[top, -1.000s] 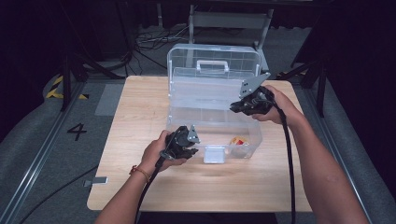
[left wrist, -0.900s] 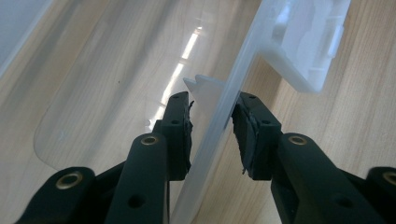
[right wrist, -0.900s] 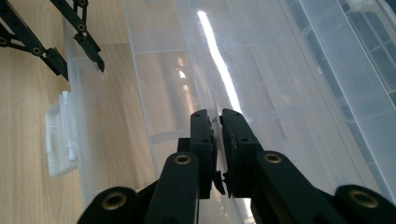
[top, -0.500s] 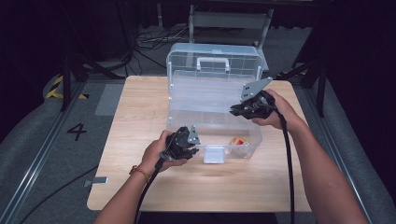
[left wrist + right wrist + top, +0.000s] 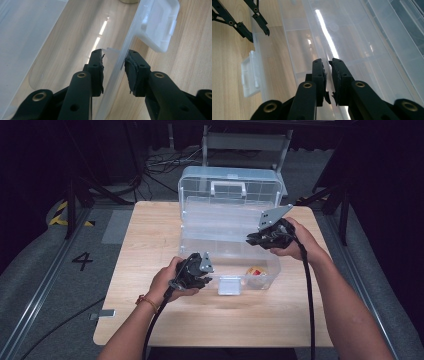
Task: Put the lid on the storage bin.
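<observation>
You have one clear plastic box [image 5: 227, 227] on the one wooden table [image 5: 150, 245], standing toward the table's far edge, with one white handle [image 5: 228, 187] on its raised lid. One white latch [image 5: 229, 285] hangs at the box's near wall. Inside, near the right corner of that wall, lies one small red and yellow thing [image 5: 256, 271]. You hold two grippers: the left gripper [image 5: 196, 270] and the right gripper [image 5: 265, 237], one in each hand.

Right gripper [image 5: 254, 240] slightly lower & nearer over clear box [image 5: 227, 227].
</observation>
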A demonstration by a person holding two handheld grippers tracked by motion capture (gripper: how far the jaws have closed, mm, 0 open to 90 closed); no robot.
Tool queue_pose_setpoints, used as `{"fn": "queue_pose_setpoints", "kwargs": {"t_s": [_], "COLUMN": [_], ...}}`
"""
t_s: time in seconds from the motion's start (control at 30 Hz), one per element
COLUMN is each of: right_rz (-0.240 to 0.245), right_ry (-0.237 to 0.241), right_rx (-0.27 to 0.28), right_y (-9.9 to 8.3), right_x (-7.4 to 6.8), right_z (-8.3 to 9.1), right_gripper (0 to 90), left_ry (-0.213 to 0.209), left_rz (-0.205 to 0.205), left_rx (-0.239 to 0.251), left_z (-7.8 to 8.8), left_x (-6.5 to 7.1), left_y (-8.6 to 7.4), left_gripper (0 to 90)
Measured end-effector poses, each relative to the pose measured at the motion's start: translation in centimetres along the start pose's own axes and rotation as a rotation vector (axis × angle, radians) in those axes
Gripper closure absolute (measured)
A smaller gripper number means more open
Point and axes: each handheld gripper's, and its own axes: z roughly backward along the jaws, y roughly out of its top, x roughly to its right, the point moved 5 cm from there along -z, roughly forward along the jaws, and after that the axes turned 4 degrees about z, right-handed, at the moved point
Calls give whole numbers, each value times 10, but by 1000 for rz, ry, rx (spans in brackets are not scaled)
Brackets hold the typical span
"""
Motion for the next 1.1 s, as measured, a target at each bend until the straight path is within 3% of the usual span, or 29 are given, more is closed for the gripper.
{"fn": "queue_pose_setpoints", "kwargs": {"t_s": [0.1,0.5,0.7,0.83,1.1], "right_rz": [-4,-17,-20,-26,-32], "right_ry": [1,-2,-2,-5,-10], "right_rx": [5,28,34,44,54], "right_y": [-1,-3,-4,-4,-5], "right_x": [-1,-3,-4,-4,-4], "right_z": [0,0,0,-1,-1], "right_gripper": [813,804,802,797,793], "left_ry": [-17,-64,-60,-70,-31], "left_rz": [-2,25,38,68,100], "left_rx": [6,128,165,193,207], "left_z": [3,26,38,45,53], "left_x": [0,-5,-11,-15,-24], "left_y": [0,-2,-11,-19,-31], "left_gripper": [699,752,787,857,900]}}
